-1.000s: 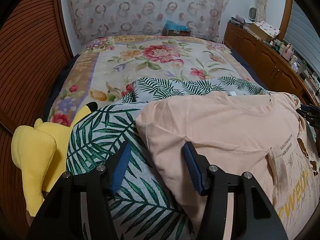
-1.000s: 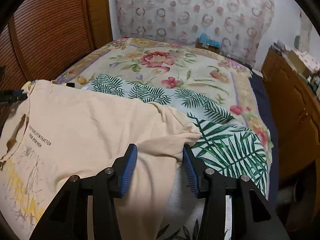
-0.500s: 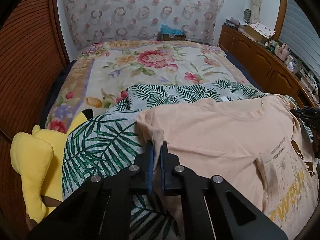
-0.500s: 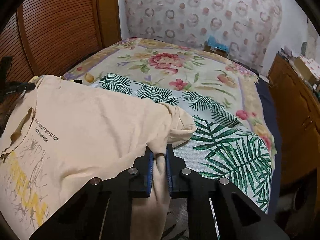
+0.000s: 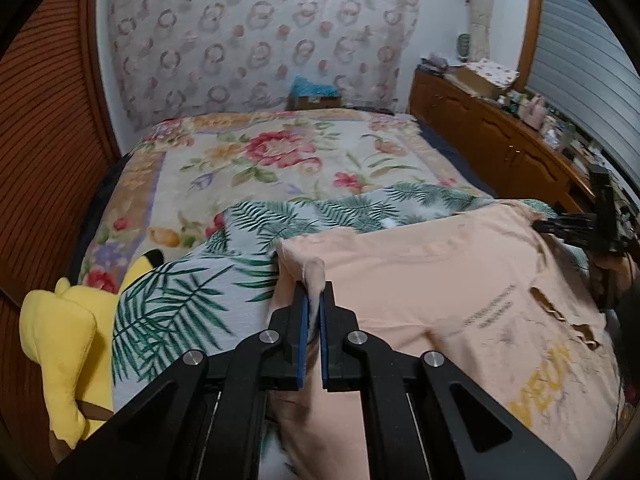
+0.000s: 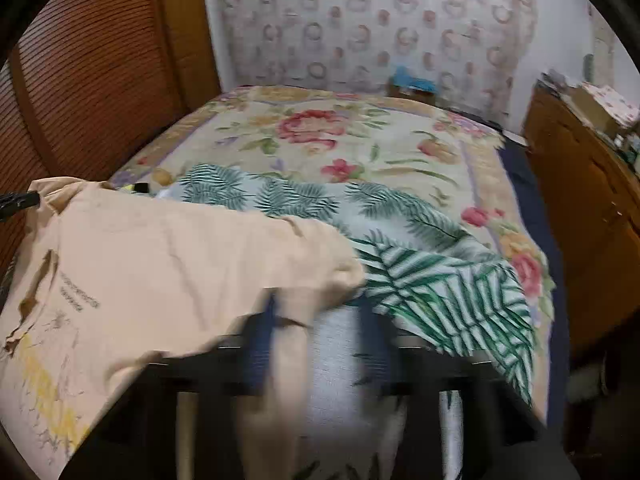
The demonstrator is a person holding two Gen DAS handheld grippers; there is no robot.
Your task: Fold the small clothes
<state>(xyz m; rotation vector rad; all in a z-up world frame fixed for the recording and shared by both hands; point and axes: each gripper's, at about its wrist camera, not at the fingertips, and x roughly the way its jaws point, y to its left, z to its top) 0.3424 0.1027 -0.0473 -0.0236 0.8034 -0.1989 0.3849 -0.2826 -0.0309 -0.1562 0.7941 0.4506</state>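
Note:
A peach T-shirt (image 5: pixel 440 292) with yellow print lies spread on a palm-leaf cloth (image 5: pixel 188 300) on the bed. My left gripper (image 5: pixel 314 300) is shut on a pinch of the shirt's left shoulder edge and lifts it. In the right wrist view the same shirt (image 6: pixel 160 264) fills the left side. My right gripper (image 6: pixel 316 320) is motion-blurred; its blue pads stand wide apart, and a fold of the shirt hangs by the left pad (image 6: pixel 260 344). The right gripper also shows at the far right of the left wrist view (image 5: pixel 580 224).
A yellow plush toy (image 5: pixel 68 332) lies at the bed's left edge. A floral blanket (image 5: pixel 280 152) covers the far bed. A wooden slatted panel (image 5: pixel 40 140) stands left, a wooden dresser (image 5: pixel 500 136) with clutter right. A box (image 5: pixel 314 100) sits at the bed's head.
Both grippers closed on the shirt's shoulder edges half a second ago. Now the left still holds and has lifted its pinch; the right has sprung open and is moving, blurred.

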